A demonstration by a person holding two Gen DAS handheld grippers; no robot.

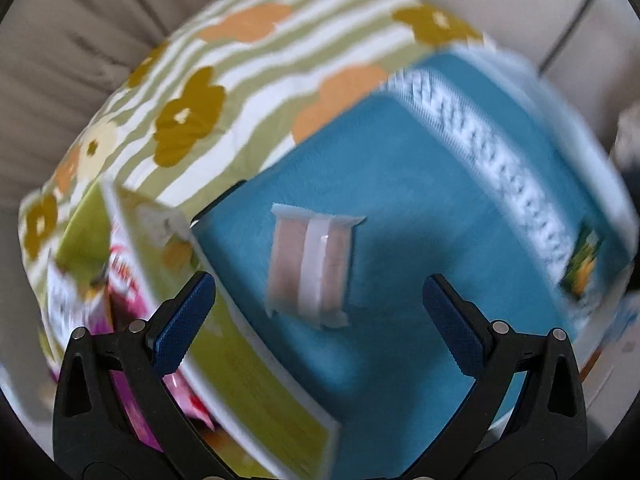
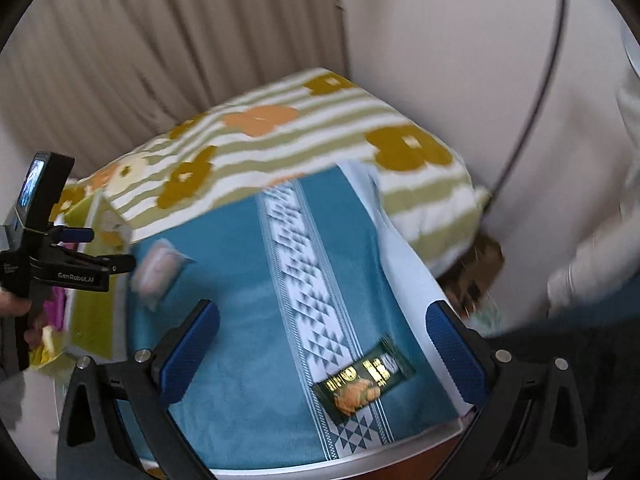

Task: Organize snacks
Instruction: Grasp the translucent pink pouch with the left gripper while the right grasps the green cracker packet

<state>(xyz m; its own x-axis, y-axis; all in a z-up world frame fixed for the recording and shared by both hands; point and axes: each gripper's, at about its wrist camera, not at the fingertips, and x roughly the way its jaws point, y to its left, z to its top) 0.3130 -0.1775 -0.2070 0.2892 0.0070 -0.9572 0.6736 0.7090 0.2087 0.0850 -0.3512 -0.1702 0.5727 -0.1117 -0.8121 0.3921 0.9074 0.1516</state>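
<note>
Blue cloth, a teal towel [image 1: 400, 208] with a white patterned stripe [image 1: 516, 172] down it, covers the table top in both views. On the towel lies a small pale pink snack packet [image 1: 310, 266] in a clear wrapper with a white band down its middle. In the left wrist view it sits flat just ahead of the left gripper [image 1: 320, 320] and between its two blue pads [image 1: 182, 326], but nothing touches it. The left gripper is wide apart and holds nothing. At the left edge of the towel stands a green and white snack box [image 1: 256, 392], and pink wrappers [image 1: 120, 312] show inside it, though they are too blurry to read. Behind the towel is a bumpy cloth with green stripes and orange and brown flowers [image 1: 248, 92]. A second snack, a dark green packet [image 2: 364, 380] with gold writing and an orange picture, lies flat on the white stripe near the front edge of the table. In the right wrist view it sits just ahead of the right gripper [image 2: 324, 354], which is also spread wide and empty. That view shows the left gripper too, held by a hand [image 2: 16, 312] over by the box. Beige curtains [image 2: 160, 40] hang behind everything.
</note>
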